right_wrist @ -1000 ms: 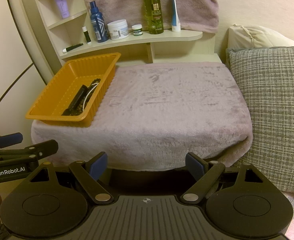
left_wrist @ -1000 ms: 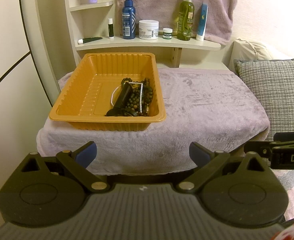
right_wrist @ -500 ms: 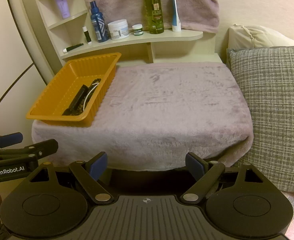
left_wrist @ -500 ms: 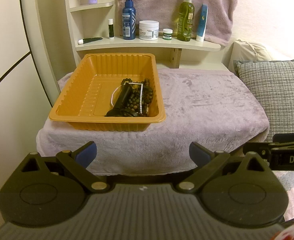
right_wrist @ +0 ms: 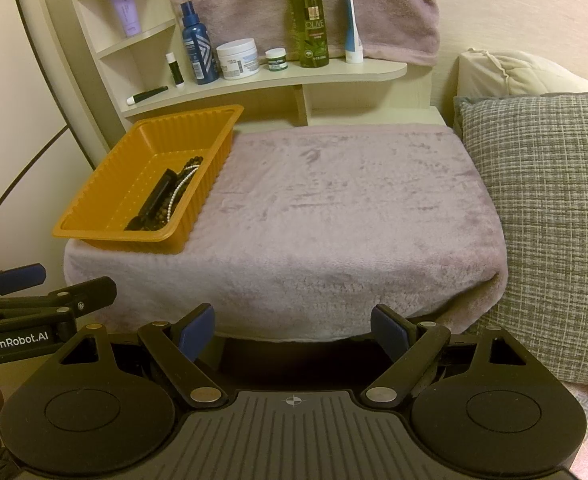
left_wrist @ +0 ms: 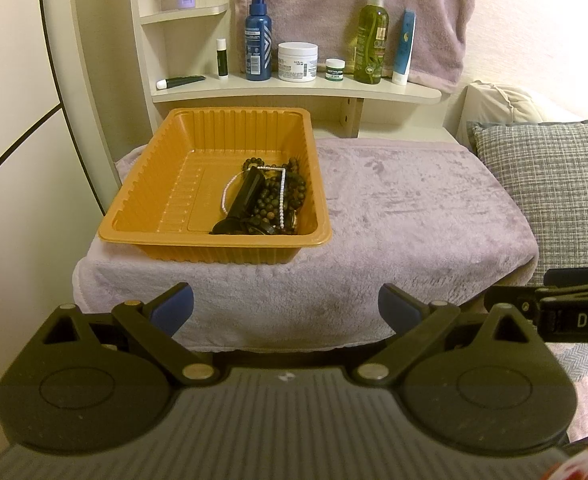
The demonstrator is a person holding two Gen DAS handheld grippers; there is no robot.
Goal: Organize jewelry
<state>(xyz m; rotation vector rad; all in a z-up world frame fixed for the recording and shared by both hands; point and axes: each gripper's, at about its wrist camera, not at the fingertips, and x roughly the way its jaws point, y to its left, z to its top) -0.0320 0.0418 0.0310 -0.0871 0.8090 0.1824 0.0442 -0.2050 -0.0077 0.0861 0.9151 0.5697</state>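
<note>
Left gripper (left_wrist: 285, 308) and right gripper (right_wrist: 293, 326) both spread wide and empty before the towel-covered table (right_wrist: 346, 208); tangled bead and pearl strands (left_wrist: 271, 200) heaped in orange tray's (left_wrist: 141, 200) right end, likely to lift together and snag

i hold my left gripper (left_wrist: 285, 308) level with its jaws wide apart and nothing between them. my right gripper (right_wrist: 293, 326) is beside it, also spread wide.
</note>
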